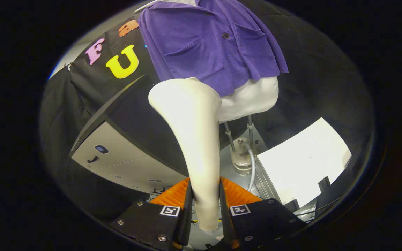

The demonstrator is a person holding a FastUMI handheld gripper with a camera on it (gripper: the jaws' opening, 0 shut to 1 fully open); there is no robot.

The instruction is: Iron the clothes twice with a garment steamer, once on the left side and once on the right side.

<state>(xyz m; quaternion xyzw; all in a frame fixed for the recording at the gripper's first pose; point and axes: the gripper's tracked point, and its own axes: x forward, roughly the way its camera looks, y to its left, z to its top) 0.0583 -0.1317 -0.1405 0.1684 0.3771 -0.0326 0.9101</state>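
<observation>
A purple corduroy jacket [210, 42] hangs on a white mannequin torso [253, 97] beyond my fingers. My gripper [205, 205] is shut on the handle of a cream garment steamer [194, 129]. The steamer rises from between the fingers, and its wide head sits just below the jacket's lower left hem. I cannot tell whether the head touches the cloth. Both fingers press on the handle's sides.
The mannequin stands on two metal rods over the steamer's base unit [241, 158], with a grey hose [252, 164] running from it. A white surface [305, 164] lies to the right. A grey cabinet [124, 164] with a dark top is on the left.
</observation>
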